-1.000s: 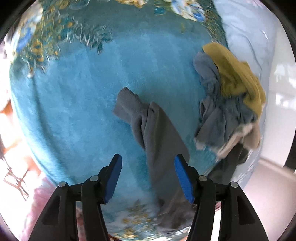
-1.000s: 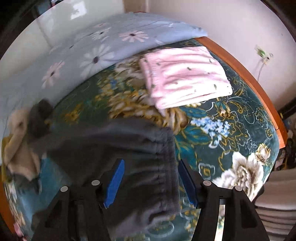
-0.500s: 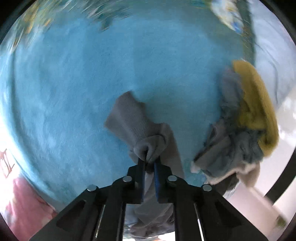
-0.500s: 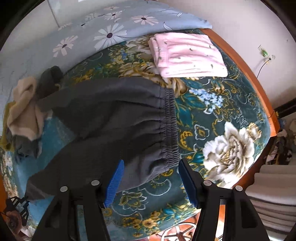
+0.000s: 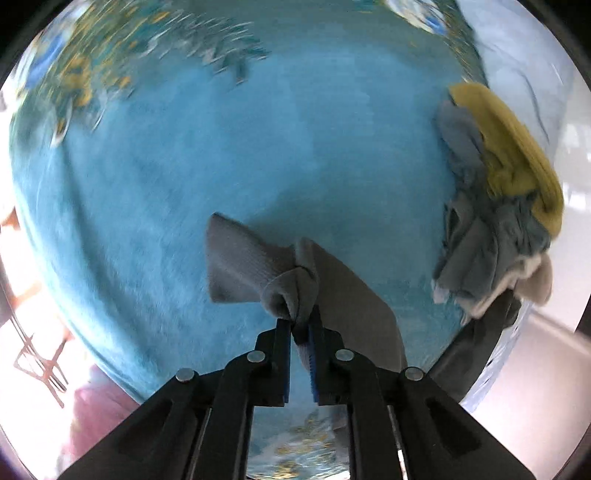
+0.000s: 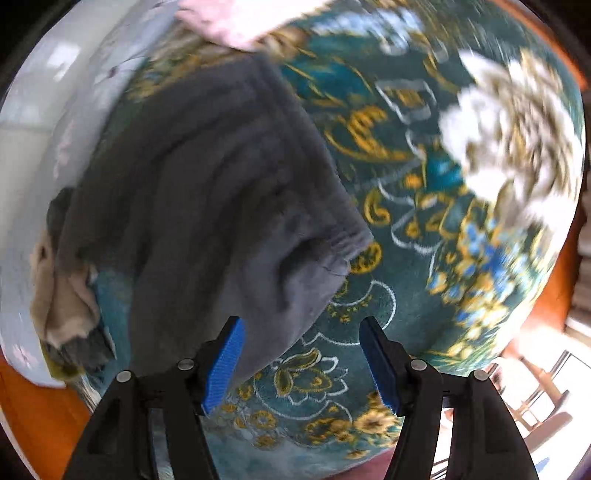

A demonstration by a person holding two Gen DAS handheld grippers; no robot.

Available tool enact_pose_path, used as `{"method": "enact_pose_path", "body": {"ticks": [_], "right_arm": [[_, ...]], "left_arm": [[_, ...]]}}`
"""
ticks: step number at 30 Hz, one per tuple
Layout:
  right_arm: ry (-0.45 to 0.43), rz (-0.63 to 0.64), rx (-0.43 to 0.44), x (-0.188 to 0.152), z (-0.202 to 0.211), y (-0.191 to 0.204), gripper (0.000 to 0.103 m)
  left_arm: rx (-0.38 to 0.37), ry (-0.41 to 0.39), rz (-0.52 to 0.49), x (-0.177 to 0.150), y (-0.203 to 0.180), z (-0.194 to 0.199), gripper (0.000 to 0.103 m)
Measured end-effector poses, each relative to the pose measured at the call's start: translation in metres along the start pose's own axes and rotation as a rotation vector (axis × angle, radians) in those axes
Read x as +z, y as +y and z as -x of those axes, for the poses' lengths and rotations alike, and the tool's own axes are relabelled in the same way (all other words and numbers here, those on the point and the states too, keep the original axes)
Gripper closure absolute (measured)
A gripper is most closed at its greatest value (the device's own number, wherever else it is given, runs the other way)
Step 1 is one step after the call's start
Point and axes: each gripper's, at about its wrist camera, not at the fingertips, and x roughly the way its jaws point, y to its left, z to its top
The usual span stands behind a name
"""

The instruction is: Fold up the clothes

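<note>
Grey trousers lie spread on a bed. In the left wrist view my left gripper (image 5: 300,324) is shut on a bunched fold near the ribbed cuff of one grey trouser leg (image 5: 255,266), lifting it off the teal blanket. In the right wrist view the trousers' waist end (image 6: 221,192) lies on the floral blanket, with the elastic waistband (image 6: 340,240) just ahead. My right gripper (image 6: 299,354) is open and empty, over the near edge of the trousers.
A heap of unfolded clothes, yellow, grey-blue and cream (image 5: 502,199), lies at the right of the bed; it also shows in the right wrist view (image 6: 62,295). A folded pink garment (image 6: 229,18) lies at the far end. The wooden bed frame (image 6: 33,417) borders the blanket.
My left gripper closed on the trouser leg near the cuff and lifted it. My right gripper swung lower and closer over the waist end, staying open.
</note>
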Motion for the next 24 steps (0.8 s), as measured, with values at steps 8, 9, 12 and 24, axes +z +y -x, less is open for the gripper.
{"method": "enact_pose_path", "body": {"ticks": [8, 9, 12, 24], "right_arm": [[0.016, -0.122, 0.059, 0.013, -0.043, -0.019, 0.035], [0.02, -0.132, 0.057, 0.013, -0.046, -0.018, 0.035], [0.026, -0.166, 0.071, 0.012, -0.051, -0.016, 0.054], [-0.018, -0.037, 0.127, 0.021, 0.011, 0.044, 0.095]], "left_arm": [[-0.074, -0.003, 0.05, -0.001, 0.011, 0.018, 0.05], [-0.096, -0.004, 0.073, 0.0, 0.011, 0.019, 0.05], [-0.15, -0.01, 0.145, 0.008, 0.008, 0.019, 0.05], [0.001, -0.015, -0.031, 0.009, -0.069, 0.017, 0.096]]}}
